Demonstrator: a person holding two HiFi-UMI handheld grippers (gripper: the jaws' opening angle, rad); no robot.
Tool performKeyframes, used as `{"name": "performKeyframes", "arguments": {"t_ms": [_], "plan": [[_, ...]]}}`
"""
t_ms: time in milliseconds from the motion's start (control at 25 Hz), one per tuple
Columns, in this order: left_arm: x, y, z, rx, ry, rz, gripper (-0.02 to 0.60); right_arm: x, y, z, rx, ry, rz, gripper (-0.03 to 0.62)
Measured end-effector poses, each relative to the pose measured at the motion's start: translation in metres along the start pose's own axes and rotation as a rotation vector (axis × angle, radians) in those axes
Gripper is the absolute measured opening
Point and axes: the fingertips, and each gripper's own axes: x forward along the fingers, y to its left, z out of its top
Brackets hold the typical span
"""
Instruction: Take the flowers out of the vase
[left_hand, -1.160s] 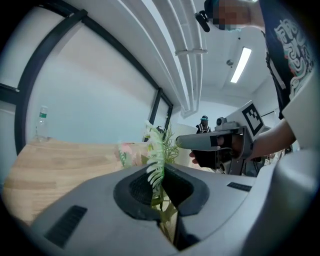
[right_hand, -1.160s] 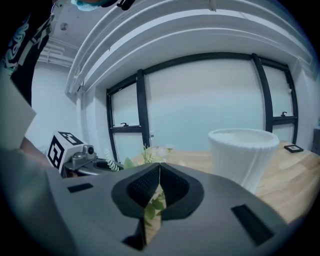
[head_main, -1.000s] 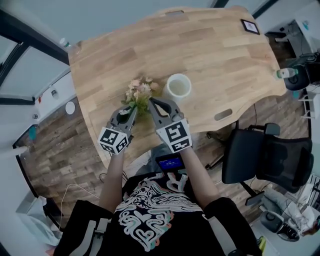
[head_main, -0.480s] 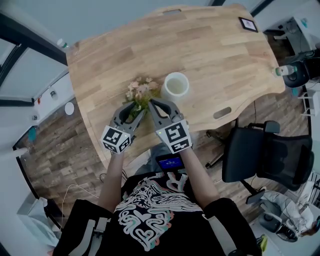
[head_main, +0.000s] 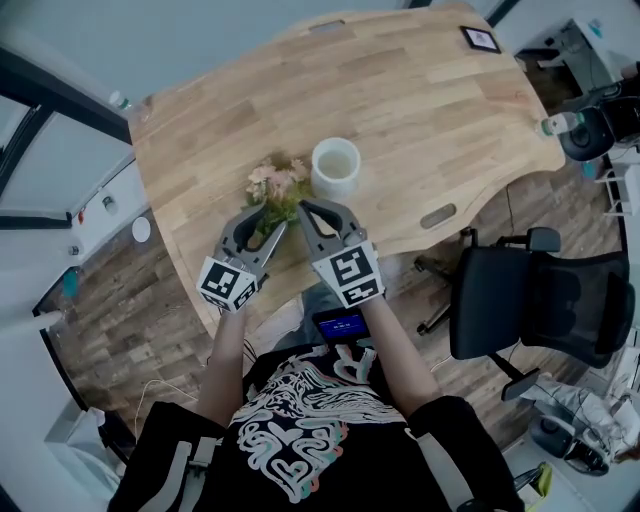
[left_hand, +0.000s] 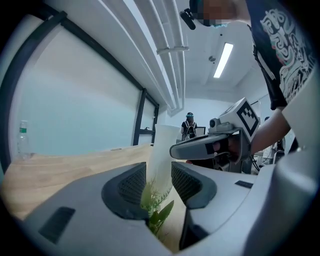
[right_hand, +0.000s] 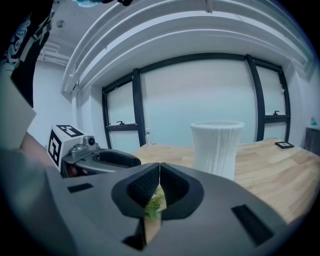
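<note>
Progress: I judge the main step done. The flowers (head_main: 277, 183) are out of the vase (head_main: 335, 165), whose mouth looks empty from the head view. What seems left is letting go and drawing both grippers clear.

Left gripper (left_hand: 159, 175): its jaws stand partly apart and have just been opening. Green leaves sit between them, but the pads are not pressing on them.

Flowers: a small bunch of pale pink blooms on green, leafy stems. It sits just left of the vase, blooms to the far side and stems towards me. I cannot tell whether it rests on the worktop (head_main: 420, 110) or hangs just above it.

Right gripper (right_hand: 159, 167): its jaws are closed tip to tip. Greenery shows below the tips, and I cannot tell whether a stem is pinched.

Vase: white, ribbed and upright on the worktop, apart from both grippers.
</note>
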Motion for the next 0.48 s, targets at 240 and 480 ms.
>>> {"name": "performKeyframes", "arguments": {"t_ms": [240,480], "plan": [[-0.008,-0.009,0.016,0.006,-0.022,-0.02,0.151,-0.015,-0.004,0.007,-0.008,-0.028,-0.029,0.006],[-0.02,-0.017,0.029,0.066,0.01,-0.002,0.003,-0.034,0.001,0.023,-0.037,-0.056,-0.064,0.006]]}}
